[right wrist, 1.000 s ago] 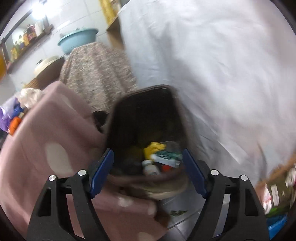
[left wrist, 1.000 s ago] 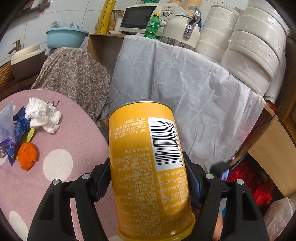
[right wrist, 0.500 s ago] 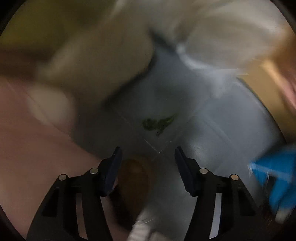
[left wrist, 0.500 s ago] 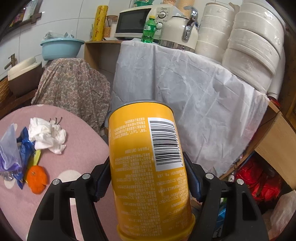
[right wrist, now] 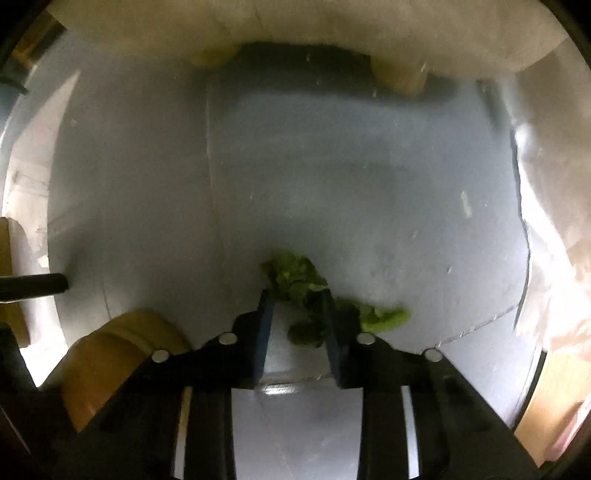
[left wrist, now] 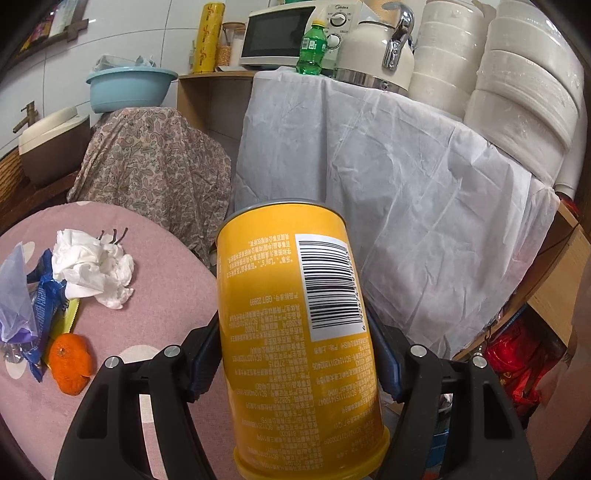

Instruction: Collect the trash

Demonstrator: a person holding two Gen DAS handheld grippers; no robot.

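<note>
My left gripper (left wrist: 295, 354) is shut on a tall yellow can (left wrist: 295, 332) with a barcode, held upright above the edge of the pink dotted table (left wrist: 155, 325). On that table lie a crumpled white tissue (left wrist: 92, 266), a blue wrapper (left wrist: 40, 306), a clear purple bag (left wrist: 14, 295) and an orange peel (left wrist: 70, 362). My right gripper (right wrist: 297, 299) points down at the grey floor (right wrist: 332, 166), its jaws narrowed around a scrap of green leaf (right wrist: 299, 280) lying on the floor; a firm hold does not show.
A white-draped table (left wrist: 406, 184) carries a kettle (left wrist: 373, 48), a green bottle (left wrist: 312, 48), a microwave (left wrist: 280, 33) and stacked bowls (left wrist: 517, 92). A paisley-covered chair (left wrist: 147, 166) stands behind. Red bags (left wrist: 517, 365) lie at right. A wooden leg (right wrist: 110, 354) stands by the right gripper.
The right gripper swung from the trash bin down to the floor and narrowed its jaws around the green leaf. The left gripper, still holding the can, shifted slightly.
</note>
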